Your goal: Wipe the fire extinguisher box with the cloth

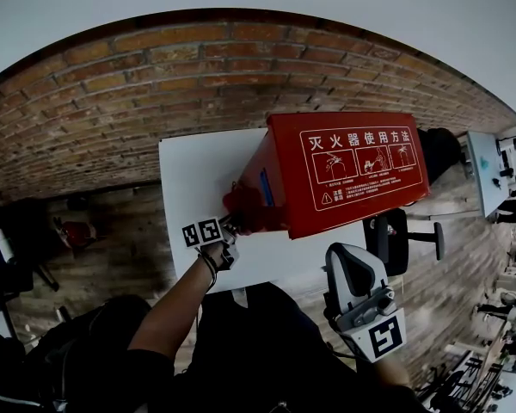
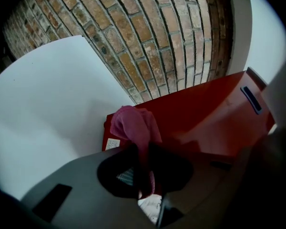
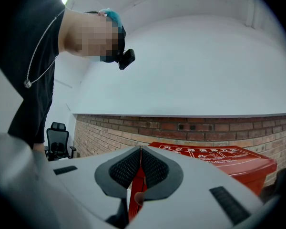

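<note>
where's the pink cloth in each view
Head view: cloth just left of centre, at the red box's left end, by the left gripper.
Left gripper view: centre, pinched between the jaws, against the box.
Right gripper view: not in it.
Shared landmark: the red box, seen in all three.

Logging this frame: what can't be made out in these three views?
Head view: whether the cloth touches the fire extinguisher box; both look red there, and the left tool covers the spot.
Head view: the label and its fine print, too small to read.
Left gripper view: the cloth's lower end, behind that tool's jaws.
Right gripper view: most of the box, behind the right tool and its body.
</note>
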{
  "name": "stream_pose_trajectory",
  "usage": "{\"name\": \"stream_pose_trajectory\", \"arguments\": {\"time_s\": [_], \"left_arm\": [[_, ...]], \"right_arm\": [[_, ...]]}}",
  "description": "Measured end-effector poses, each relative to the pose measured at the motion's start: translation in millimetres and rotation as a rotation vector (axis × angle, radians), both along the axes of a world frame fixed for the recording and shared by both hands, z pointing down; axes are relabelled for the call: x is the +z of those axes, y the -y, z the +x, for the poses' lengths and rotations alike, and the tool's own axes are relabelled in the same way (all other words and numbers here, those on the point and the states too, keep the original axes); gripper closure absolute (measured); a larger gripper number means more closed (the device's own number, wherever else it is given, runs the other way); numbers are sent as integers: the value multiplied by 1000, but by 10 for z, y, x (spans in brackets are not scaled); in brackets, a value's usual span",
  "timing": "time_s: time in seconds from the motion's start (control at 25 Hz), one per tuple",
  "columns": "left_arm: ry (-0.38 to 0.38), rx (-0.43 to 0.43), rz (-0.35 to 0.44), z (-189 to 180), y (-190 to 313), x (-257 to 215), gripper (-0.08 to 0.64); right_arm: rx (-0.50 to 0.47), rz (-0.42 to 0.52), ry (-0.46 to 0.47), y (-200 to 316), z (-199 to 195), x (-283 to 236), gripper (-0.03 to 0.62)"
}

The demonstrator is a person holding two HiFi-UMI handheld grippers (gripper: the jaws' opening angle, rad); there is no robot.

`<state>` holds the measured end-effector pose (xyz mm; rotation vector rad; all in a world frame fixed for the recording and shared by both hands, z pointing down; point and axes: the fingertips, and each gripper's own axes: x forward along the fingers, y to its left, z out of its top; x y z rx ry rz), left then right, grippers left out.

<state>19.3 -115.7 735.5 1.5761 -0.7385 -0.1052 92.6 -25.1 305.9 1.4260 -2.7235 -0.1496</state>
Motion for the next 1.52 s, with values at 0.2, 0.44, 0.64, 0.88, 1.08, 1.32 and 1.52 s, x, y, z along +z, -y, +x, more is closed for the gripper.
{"name": "stream_pose_trajectory", "arguments": {"time_s": [0.2,0.44,0.64,0.88,1.08,1.32,1.52], "left_arm": [[-42,-5,22,7,4,-231,468],[-78,-14,40,3,-4,-421,469],[-103,-26,44,1,-11,-542,468],[-129,-39,50,4,-15,-693,468],[-148,-49,62,2,-20,-839,469],[-174,-55,76,2,-29,-1012,469],[-204,-62,89,-2,-39,-1183,468]], "right_arm": [[-2,2,4,-10,-8,3,571],[-6,6,7,-32,-31,-9,571],[-9,6,9,-45,-42,-8,571],[-13,11,14,-56,-56,-14,571],[-14,13,18,-61,-58,-24,571],[-16,17,19,-68,-57,-33,571],[-18,25,22,-75,-58,-61,571]]}}
